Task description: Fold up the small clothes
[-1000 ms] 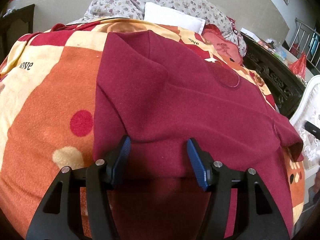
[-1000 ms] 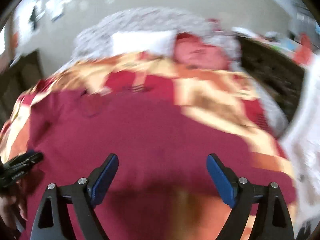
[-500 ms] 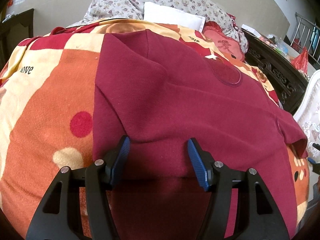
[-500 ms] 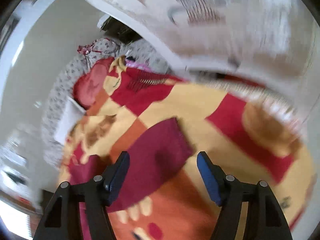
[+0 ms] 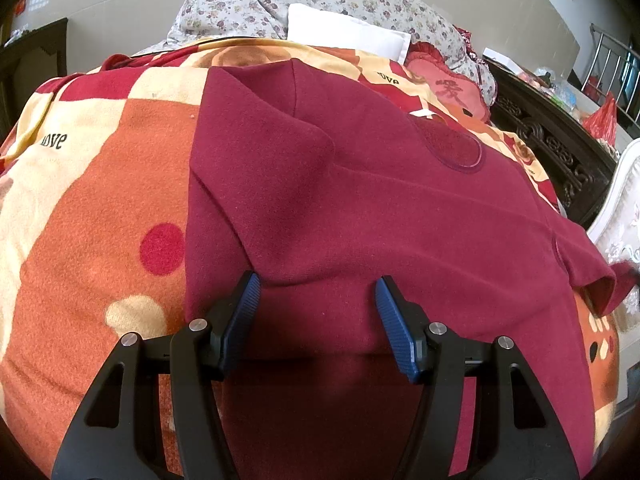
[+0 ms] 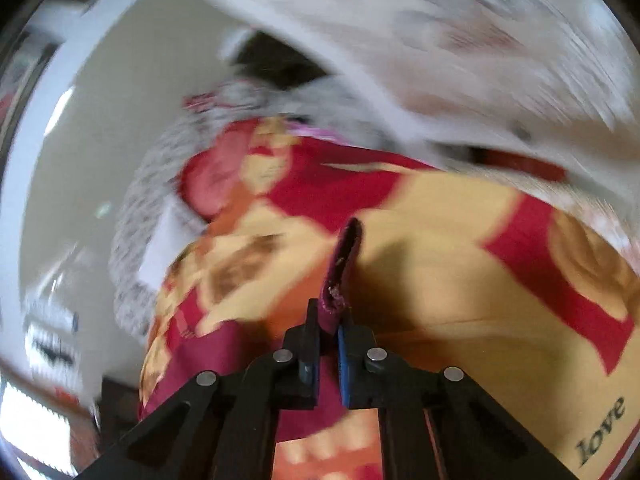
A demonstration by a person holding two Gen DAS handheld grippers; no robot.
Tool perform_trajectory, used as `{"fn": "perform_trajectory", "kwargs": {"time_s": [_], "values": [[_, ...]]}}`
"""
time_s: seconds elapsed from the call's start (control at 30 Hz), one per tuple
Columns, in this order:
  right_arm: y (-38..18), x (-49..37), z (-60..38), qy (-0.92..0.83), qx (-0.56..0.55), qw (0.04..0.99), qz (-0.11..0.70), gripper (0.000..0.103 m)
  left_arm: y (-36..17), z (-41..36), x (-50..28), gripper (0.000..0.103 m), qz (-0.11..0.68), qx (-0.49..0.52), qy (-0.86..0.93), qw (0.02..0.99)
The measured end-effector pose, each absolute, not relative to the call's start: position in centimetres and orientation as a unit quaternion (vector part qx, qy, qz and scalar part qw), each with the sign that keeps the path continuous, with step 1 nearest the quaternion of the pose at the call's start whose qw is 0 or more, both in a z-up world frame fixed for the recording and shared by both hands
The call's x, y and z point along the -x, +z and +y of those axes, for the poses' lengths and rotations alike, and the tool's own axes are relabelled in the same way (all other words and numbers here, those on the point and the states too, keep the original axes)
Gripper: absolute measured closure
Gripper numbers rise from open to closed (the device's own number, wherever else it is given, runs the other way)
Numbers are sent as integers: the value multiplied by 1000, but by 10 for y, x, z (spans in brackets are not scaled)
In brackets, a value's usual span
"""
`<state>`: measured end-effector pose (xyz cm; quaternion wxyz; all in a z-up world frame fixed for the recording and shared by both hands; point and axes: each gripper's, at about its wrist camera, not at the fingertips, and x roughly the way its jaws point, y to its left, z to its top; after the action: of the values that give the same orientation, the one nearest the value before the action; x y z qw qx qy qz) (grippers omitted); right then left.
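A dark red sweater lies spread on the bed, its left sleeve folded over the body. My left gripper is open and hovers over the sweater's lower part, one blue finger at the tip of the folded sleeve. In the blurred right wrist view, my right gripper is shut on the edge of the sweater's right sleeve, which stands up between the fingers. That sleeve cuff also shows at the right of the left wrist view.
An orange, red and cream blanket covers the bed. Floral bedding and a white pillow lie at the head. A dark carved wooden bed frame and a white chair stand on the right.
The right gripper swung to the sweater's right sleeve and shut on its edge. The left gripper has stayed open over the sweater.
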<state>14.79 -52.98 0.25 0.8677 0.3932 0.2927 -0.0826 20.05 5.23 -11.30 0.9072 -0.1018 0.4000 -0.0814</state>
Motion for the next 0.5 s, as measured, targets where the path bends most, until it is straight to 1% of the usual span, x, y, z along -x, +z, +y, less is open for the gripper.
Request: {"fn": "perform_trajectory", "kwargs": {"time_s": [0.07, 0.17, 0.27, 0.33, 0.37, 0.4, 0.43, 0.5], "values": [[25, -158, -495, -36, -369, 886, 278, 97, -112, 51, -201, 43, 401, 96, -79, 908], [58, -180, -411, 69, -313, 911, 259, 97, -102, 47, -200, 43, 402, 79, -83, 908], [64, -197, -327, 155, -250, 920, 260, 97, -75, 56, -191, 43, 376, 112, -104, 914], [48, -211, -270, 206, -229, 909, 280, 97, -55, 62, -186, 43, 355, 139, -121, 916], [39, -215, -255, 216, -227, 905, 287, 97, -49, 63, -185, 41, 351, 147, -131, 915], [24, -220, -233, 228, -222, 899, 302, 97, -43, 63, -186, 32, 351, 161, -150, 910], [11, -226, -216, 234, -215, 894, 316, 97, -40, 62, -190, 28, 358, 184, -183, 897], [-22, -234, -183, 242, -196, 884, 349, 97, -41, 58, -200, 28, 374, 226, -224, 871]]}}
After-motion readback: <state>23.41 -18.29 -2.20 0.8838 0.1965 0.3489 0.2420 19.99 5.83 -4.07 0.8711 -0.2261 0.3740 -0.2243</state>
